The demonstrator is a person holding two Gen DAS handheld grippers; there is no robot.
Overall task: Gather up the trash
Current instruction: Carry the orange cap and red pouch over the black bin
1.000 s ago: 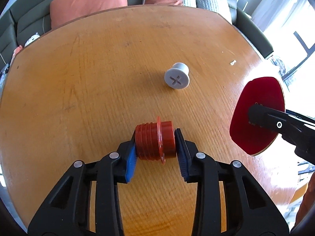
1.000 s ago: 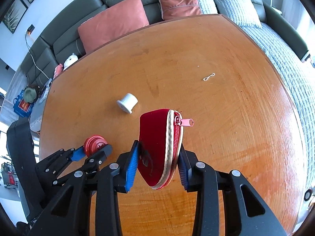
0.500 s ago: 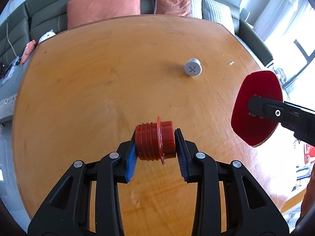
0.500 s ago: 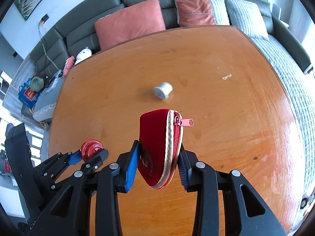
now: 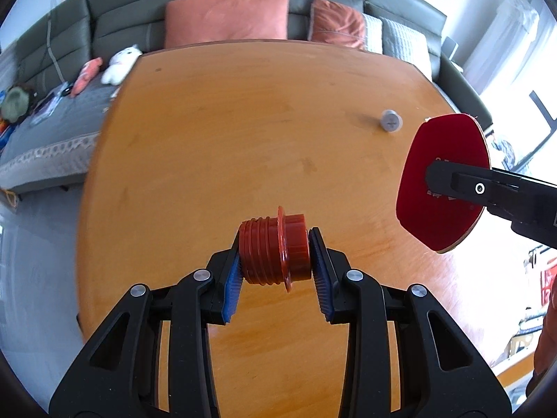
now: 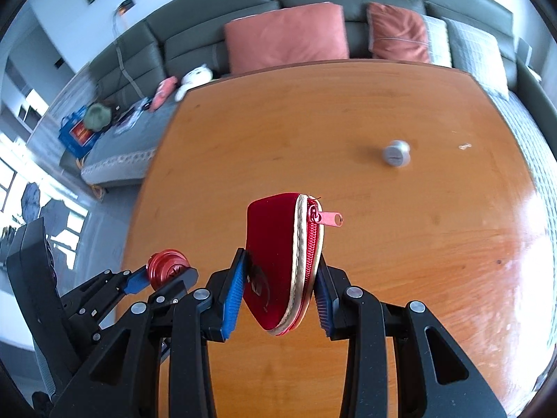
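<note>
We have both tools loaded — left gripper [image 5: 275,271] clamped on the red threaded cap [image 5: 275,249], right gripper [image 6: 278,294] clamped on the red zip pouch [image 6: 283,261], both held above the wooden table [image 5: 209,139] — while the grey plug [image 6: 396,153] near its far right edge remains uncollected.

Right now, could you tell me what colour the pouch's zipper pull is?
Pink zipper pull, clearest in the right wrist view.
</note>
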